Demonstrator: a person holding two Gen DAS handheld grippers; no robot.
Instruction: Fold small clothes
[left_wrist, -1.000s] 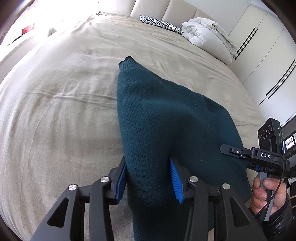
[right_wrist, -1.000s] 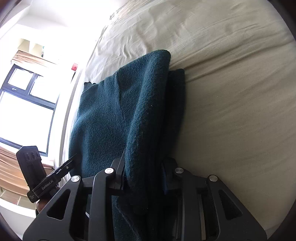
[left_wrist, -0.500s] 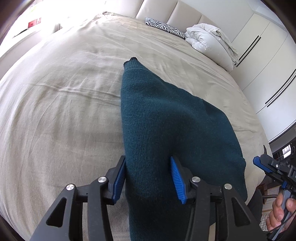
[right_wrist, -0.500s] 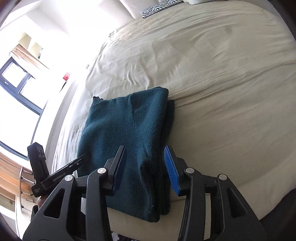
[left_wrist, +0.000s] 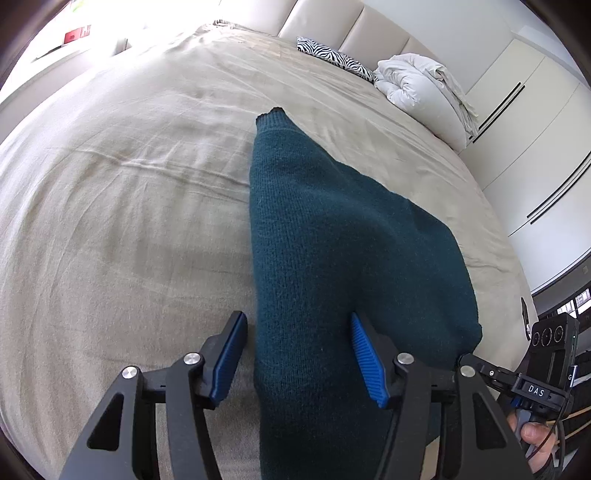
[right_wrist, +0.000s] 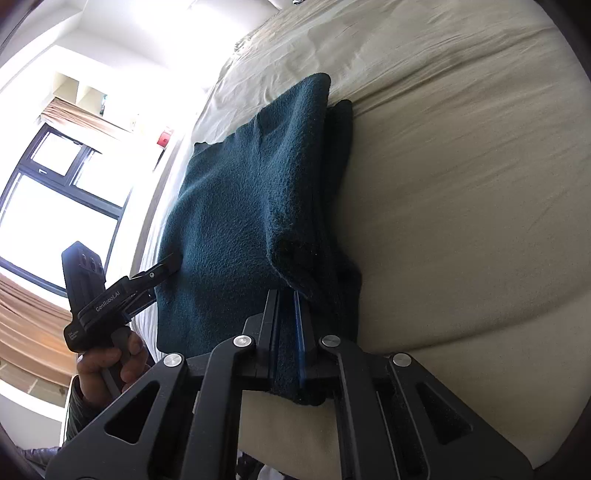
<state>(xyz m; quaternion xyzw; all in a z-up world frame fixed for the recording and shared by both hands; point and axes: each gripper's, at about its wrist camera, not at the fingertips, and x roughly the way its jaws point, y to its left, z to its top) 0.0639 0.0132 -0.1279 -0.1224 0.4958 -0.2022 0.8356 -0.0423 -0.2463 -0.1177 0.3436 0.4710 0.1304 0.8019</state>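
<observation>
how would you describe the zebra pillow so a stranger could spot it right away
Start at the wide beige bed and look to its far end, where the padded cream headboard rises. The zebra-print pillow lies flat at its base, just left of the bundled white duvet. It is the only black-and-white striped thing there.

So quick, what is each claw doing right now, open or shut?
Left claw: open and just widened, with the dark green sweater between its pads but not pinched.
Right claw: just snapped shut on the sweater's near edge.
</observation>
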